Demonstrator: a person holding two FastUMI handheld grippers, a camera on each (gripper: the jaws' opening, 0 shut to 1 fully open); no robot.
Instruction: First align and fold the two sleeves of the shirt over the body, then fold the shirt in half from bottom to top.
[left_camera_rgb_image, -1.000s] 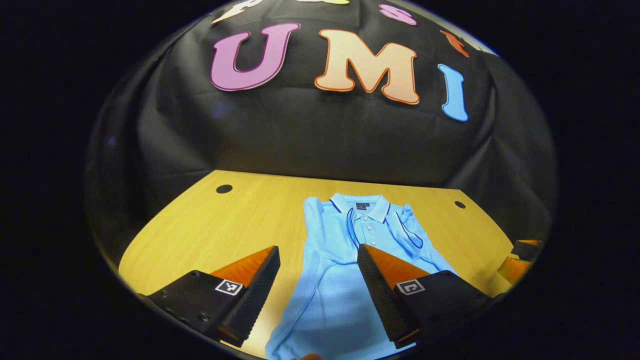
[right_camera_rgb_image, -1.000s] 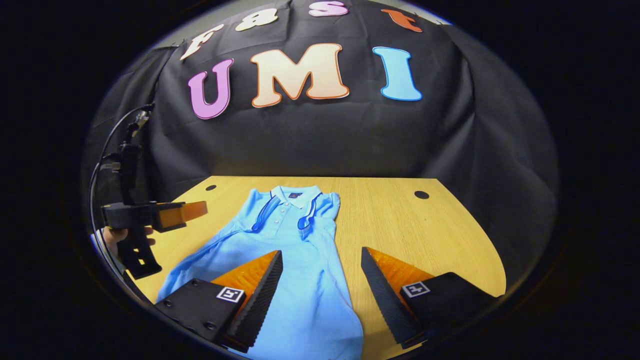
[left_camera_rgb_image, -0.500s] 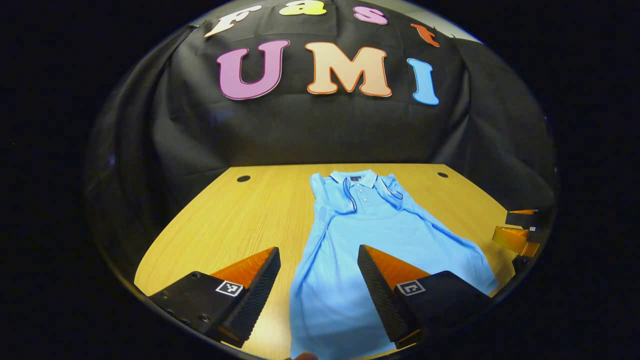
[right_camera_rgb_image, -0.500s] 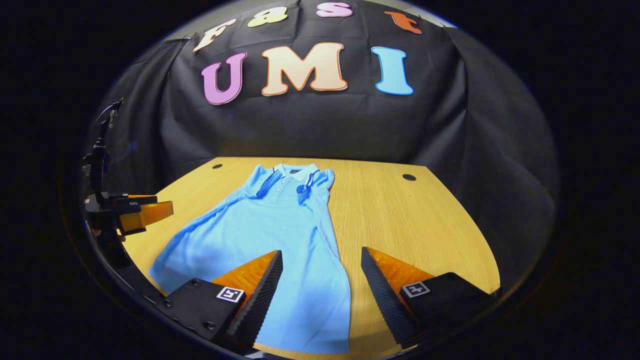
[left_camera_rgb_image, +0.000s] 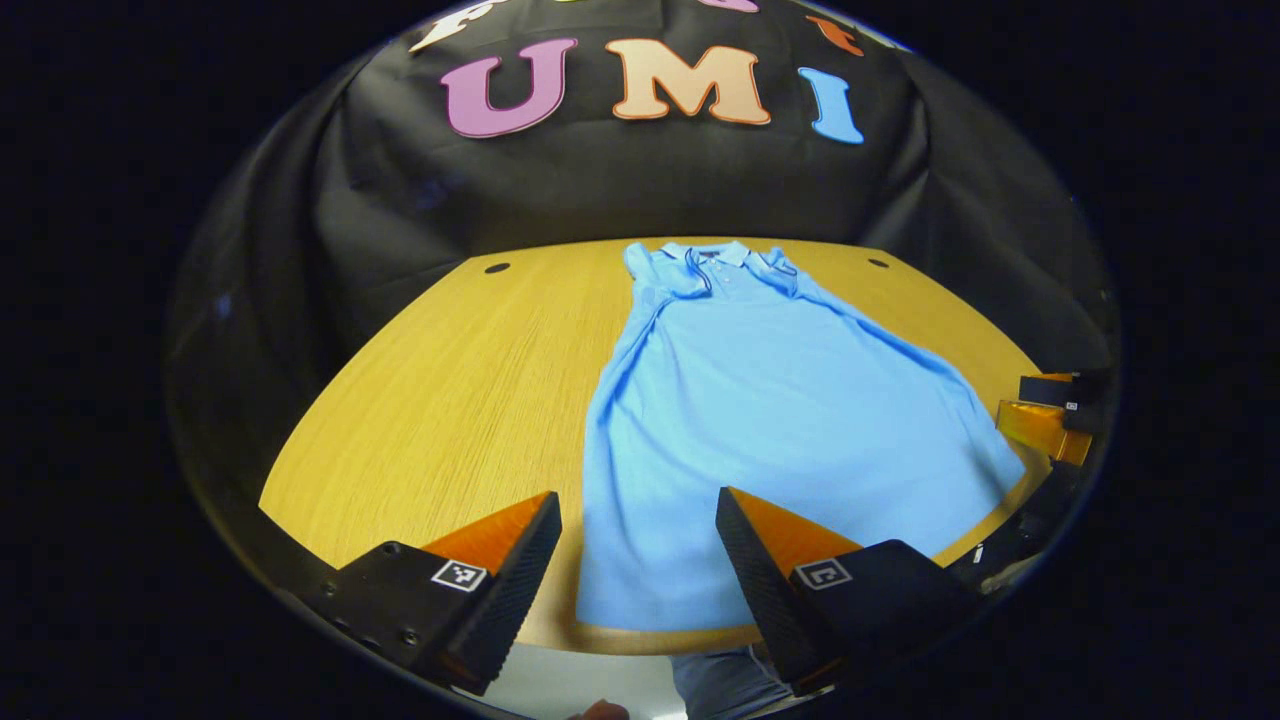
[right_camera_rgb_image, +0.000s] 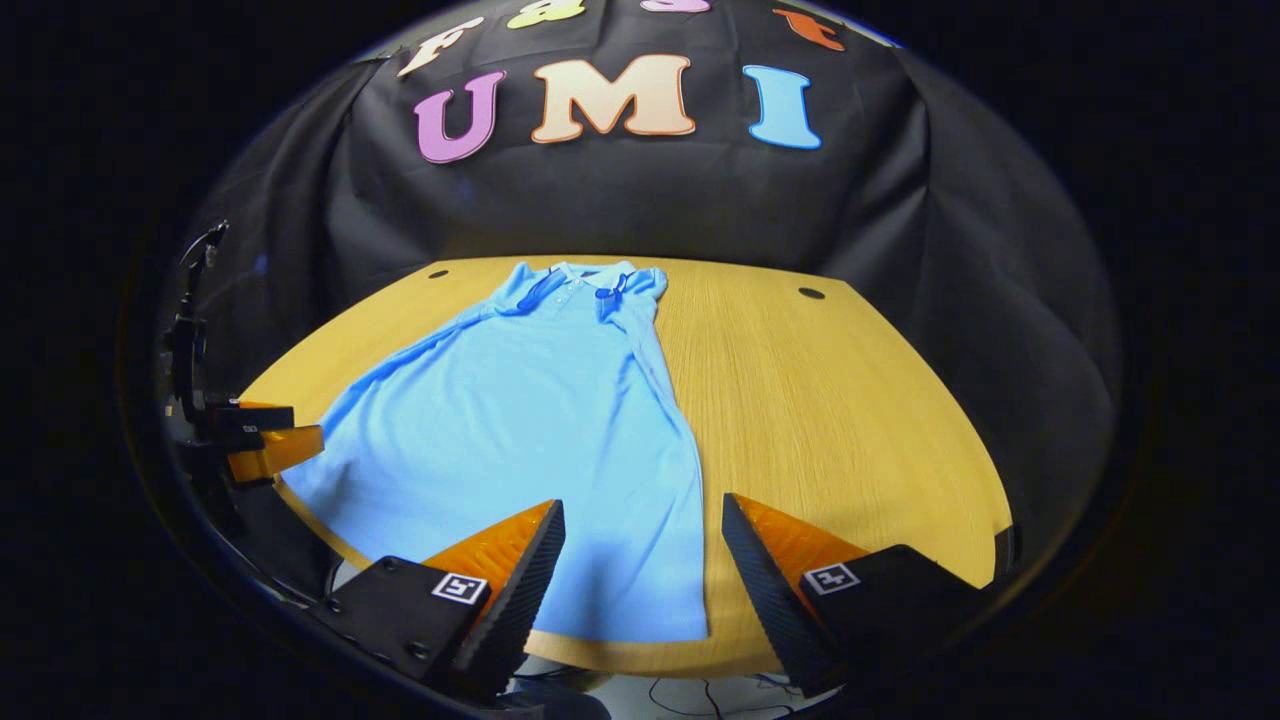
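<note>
A light blue polo shirt (left_camera_rgb_image: 770, 400) lies flat on the wooden surface (left_camera_rgb_image: 450, 380), collar (left_camera_rgb_image: 715, 253) at the far edge and hem along the near edge. Both short sleeves are folded inward over the chest, their dark-trimmed cuffs lying just beside the button placket. The body spreads wider toward the hem, which stops just short of the near edge.

The left gripper (left_camera_rgb_image: 637, 545) hangs above the near edge with its jaws spread apart and nothing between them; the shirt's near left hem corner lies below the gap. In the right gripper view it appears at the left rim (right_camera_rgb_image: 262, 440), off the surface's left edge beside the hem.

The right gripper (right_camera_rgb_image: 642, 555) is likewise released, fingers wide apart over the shirt's near right hem corner, gripping nothing. It shows in the left gripper view at the right rim (left_camera_rgb_image: 1050, 415), near the shirt's right side.

Two small dark round holes (right_camera_rgb_image: 811, 293) sit near the far corners of the surface.
</note>
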